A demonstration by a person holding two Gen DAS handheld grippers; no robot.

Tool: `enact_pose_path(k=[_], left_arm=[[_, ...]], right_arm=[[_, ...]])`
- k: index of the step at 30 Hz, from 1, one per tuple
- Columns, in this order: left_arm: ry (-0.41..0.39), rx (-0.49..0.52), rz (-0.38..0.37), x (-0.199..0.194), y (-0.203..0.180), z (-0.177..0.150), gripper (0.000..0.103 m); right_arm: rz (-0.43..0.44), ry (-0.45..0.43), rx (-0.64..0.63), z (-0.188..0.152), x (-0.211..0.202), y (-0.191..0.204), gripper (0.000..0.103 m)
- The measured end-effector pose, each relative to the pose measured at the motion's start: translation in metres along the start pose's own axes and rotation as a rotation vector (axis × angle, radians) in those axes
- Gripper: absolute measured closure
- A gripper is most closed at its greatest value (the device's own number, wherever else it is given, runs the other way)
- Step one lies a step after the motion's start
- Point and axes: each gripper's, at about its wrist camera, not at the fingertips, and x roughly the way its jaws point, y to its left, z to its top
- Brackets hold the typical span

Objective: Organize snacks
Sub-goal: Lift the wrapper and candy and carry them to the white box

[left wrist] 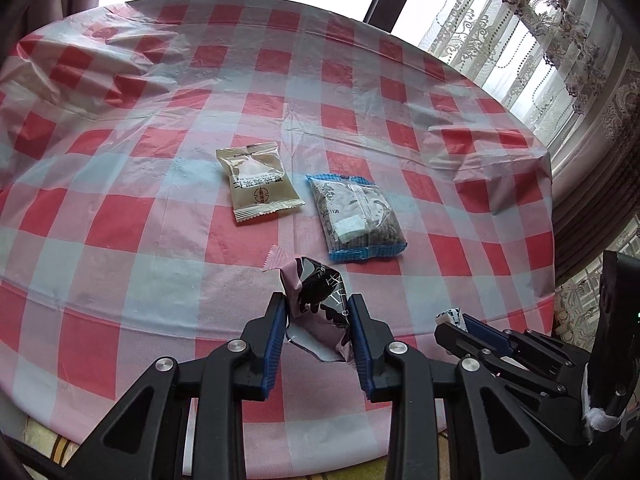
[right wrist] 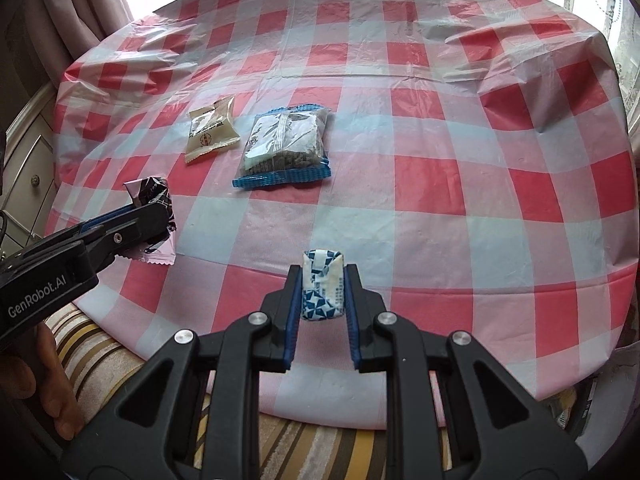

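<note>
Checked tablecloth (left wrist: pixel 120 216) — two packets lying, one in each tongs

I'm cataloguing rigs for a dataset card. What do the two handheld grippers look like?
Both the left gripper and right gripper are matte black linkages with silver rivets and ribbed blue finger pads. The left one's body carries white "GenRobot.AI" lettering.

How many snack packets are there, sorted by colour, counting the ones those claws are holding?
Beige packet, lying on the checked tablecloth: 1
Blue-edged clear packet, lying beside it: 1
Pink and black packet, held in the left gripper: 1
White and blue candy, held in the right gripper: 1
Total: 4
</note>
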Motion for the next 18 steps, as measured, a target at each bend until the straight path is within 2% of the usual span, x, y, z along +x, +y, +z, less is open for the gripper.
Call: enact_pose_path(k=[18], left_arm=[[0.044, 0.146, -0.093, -0.004, -0.081, -0.020, 0.071]], right_arm=[[-0.046, -0.057, 0.114, -0.031, -0.048, -0.061, 0.080]])
